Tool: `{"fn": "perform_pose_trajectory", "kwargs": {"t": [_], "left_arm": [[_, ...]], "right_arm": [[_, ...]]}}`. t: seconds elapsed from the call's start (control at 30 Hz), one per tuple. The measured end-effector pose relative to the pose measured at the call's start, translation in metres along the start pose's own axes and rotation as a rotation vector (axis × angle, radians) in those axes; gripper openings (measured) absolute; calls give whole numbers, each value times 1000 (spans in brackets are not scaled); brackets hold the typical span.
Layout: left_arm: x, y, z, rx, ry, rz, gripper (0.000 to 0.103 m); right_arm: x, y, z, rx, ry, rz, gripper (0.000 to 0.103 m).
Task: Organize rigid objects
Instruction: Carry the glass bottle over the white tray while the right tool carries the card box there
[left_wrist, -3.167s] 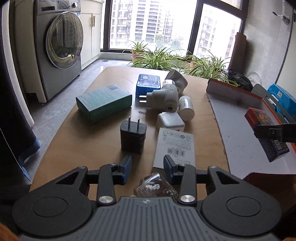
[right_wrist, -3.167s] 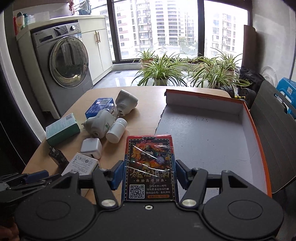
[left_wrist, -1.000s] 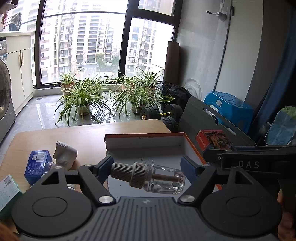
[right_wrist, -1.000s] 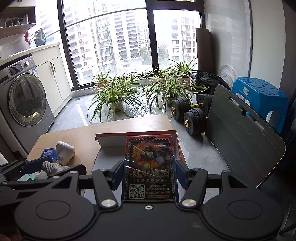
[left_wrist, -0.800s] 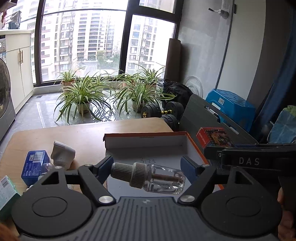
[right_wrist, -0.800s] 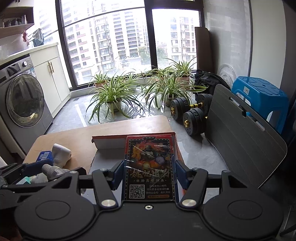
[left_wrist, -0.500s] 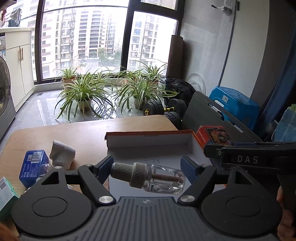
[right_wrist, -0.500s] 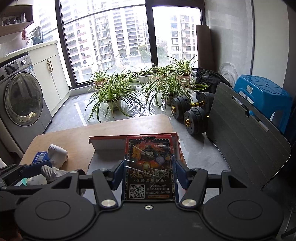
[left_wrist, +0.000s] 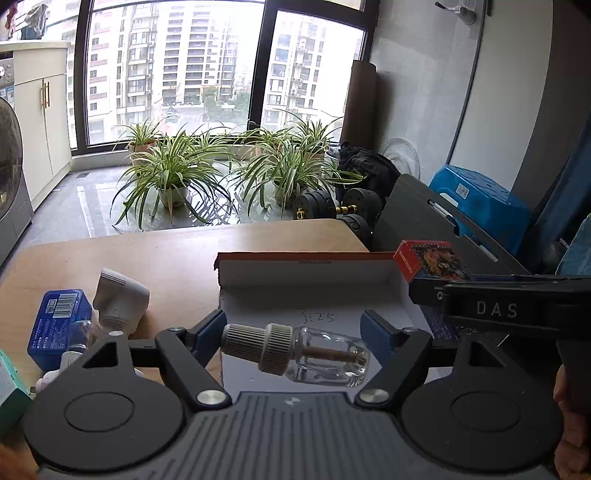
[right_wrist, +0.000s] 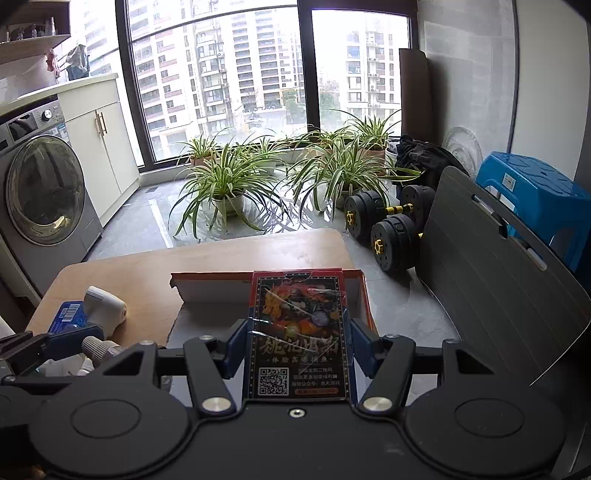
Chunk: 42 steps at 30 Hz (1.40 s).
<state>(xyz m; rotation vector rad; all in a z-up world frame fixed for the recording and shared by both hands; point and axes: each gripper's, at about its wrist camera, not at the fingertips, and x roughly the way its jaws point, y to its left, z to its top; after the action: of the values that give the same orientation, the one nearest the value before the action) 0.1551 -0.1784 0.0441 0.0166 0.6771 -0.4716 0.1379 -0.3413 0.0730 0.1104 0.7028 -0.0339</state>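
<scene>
Glass, thin and clear, is what my left gripper (left_wrist: 293, 338) is clamped on: a small dropper bottle (left_wrist: 295, 353) held end to end, ribbed cap to base, above the near edge of the cardboard tray (left_wrist: 306, 264). I judge it light, slick and breakable, best gripped by that ribbed cap. My right gripper (right_wrist: 297, 345) pinches a stiff, film-wrapped card box (right_wrist: 299, 334) by its long sides over the tray's right edge.

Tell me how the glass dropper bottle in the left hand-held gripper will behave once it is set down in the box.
The dropper bottle lies sideways in the left hand-held gripper; being round, it may roll on the flat box floor. Its clear glass looks fragile, so lower it gently. It appears empty, so probably light.
</scene>
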Motion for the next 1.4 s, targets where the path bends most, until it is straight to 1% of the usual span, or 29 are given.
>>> {"fn": "perform_pose_trajectory", "kwargs": {"t": [0.5, 1.1, 1.3, 1.4], "left_arm": [[18, 8, -3, -3, 22, 6, 81], [26, 13, -4, -10, 24, 5, 81], [29, 13, -2, -8, 25, 9, 81], [30, 13, -3, -2, 26, 11, 81]], "right_arm": [[25, 5, 0, -18, 28, 2, 71], [34, 19, 2, -51, 42, 0, 72], [40, 17, 2, -41, 54, 4, 72], [43, 10, 3, -17, 65, 25, 72]]}}
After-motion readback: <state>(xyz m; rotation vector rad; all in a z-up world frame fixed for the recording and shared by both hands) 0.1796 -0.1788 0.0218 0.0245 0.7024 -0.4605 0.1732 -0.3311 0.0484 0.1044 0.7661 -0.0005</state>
